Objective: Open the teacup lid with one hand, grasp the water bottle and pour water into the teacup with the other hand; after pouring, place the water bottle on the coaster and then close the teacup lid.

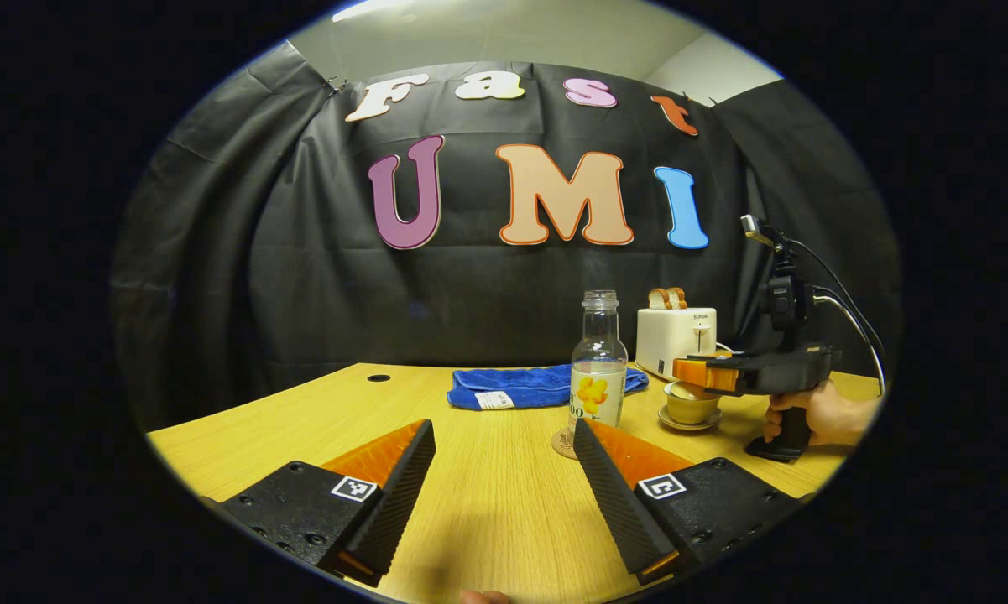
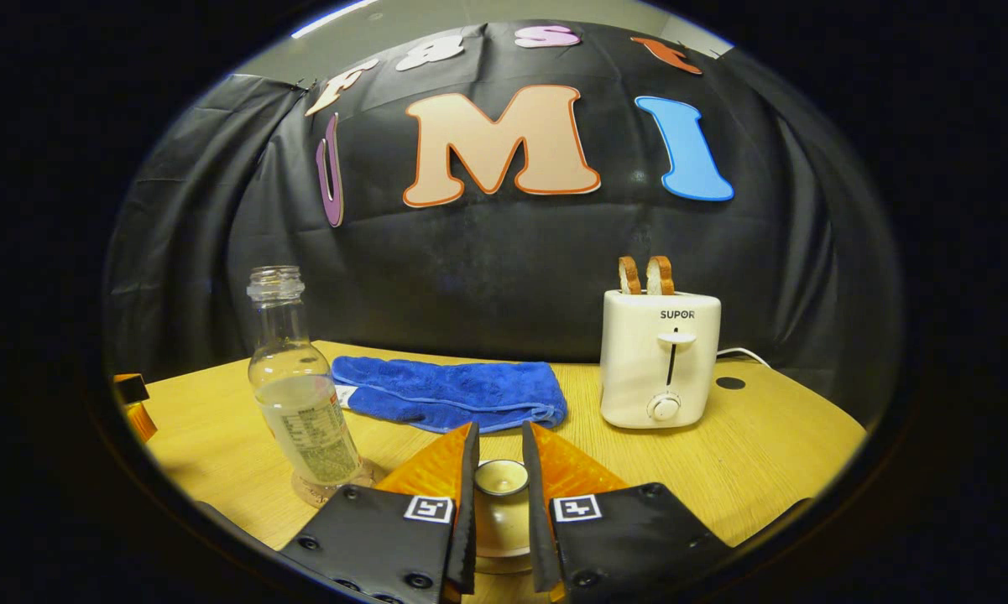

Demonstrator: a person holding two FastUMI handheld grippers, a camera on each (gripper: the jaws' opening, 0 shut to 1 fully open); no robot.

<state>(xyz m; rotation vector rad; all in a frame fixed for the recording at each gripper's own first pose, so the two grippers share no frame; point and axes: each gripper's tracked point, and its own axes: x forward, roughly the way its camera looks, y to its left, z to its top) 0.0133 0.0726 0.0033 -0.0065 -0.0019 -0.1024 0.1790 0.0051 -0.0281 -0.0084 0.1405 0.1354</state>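
A clear uncapped water bottle (image 1: 598,369), part full with a flower label, stands upright on a round coaster (image 1: 561,445). Right of it a tan teacup (image 1: 693,409) sits on a saucer (image 1: 686,424). My right gripper (image 1: 693,371), held by a hand (image 1: 818,411), reaches over the cup. In the right gripper view my right gripper (image 2: 498,432) is shut on the knob of the teacup lid (image 2: 501,476), which sits at the cup's rim. The bottle (image 2: 298,394) stands to its left. My left gripper (image 1: 502,432) is open and wide, short of the bottle.
A folded blue cloth (image 1: 524,387) lies behind the bottle. A white toaster (image 2: 659,361) with two slices of bread stands at the back right, its cord trailing behind. The wooden table (image 1: 487,503) has cable holes (image 1: 378,378) near the back edge.
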